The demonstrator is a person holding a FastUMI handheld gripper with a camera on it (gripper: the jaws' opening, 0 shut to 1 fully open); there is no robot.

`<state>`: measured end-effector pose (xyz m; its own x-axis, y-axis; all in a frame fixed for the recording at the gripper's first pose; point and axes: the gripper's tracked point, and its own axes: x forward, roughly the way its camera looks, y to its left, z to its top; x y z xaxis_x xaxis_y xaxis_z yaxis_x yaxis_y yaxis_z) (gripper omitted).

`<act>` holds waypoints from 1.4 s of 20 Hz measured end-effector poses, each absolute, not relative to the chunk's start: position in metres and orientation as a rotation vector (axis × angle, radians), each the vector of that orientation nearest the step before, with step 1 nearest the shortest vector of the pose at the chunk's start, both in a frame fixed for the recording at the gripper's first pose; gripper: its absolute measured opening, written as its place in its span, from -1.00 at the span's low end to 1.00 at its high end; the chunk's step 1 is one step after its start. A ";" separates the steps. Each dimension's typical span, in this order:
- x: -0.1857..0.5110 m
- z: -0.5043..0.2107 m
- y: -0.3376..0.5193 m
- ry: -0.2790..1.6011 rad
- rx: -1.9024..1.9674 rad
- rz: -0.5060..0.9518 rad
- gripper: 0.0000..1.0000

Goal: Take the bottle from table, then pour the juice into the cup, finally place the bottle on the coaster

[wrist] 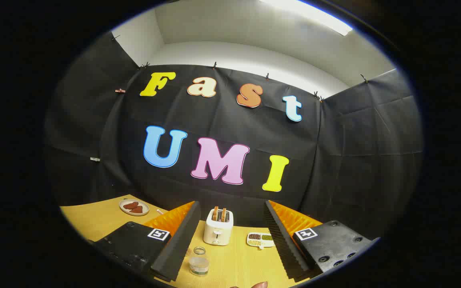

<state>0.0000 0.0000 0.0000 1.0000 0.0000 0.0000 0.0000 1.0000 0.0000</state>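
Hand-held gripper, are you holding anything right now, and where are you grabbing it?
Nothing is held. The hand-held gripper is open, its fingers spread wide apart. A small glass jar stands on the table between them, untouched, with a toaster beyond.

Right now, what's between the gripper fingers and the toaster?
In the gripper view, the open gripper has a clear glass cup between its fingers, near the left one; beyond it, bare wooden table runs to the white toaster.
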 end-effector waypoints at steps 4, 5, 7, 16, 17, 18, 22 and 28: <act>0.000 0.001 0.005 -0.002 0.017 0.009 0.94; 0.001 0.002 0.005 -0.003 0.018 0.010 0.94; 0.000 0.002 0.005 -0.004 0.014 0.011 0.94; -0.002 0.004 0.007 -0.013 0.010 0.020 0.94; -0.003 0.004 0.007 -0.016 0.010 0.019 0.94; -0.002 0.003 0.007 -0.015 0.010 0.019 0.94; -0.001 -0.001 0.007 -0.016 0.012 0.020 0.94; -0.006 -0.027 0.028 -0.032 0.041 0.053 0.94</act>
<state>-0.0065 0.0280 -0.0269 0.9981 0.0521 0.0331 -0.0534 0.9978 0.0396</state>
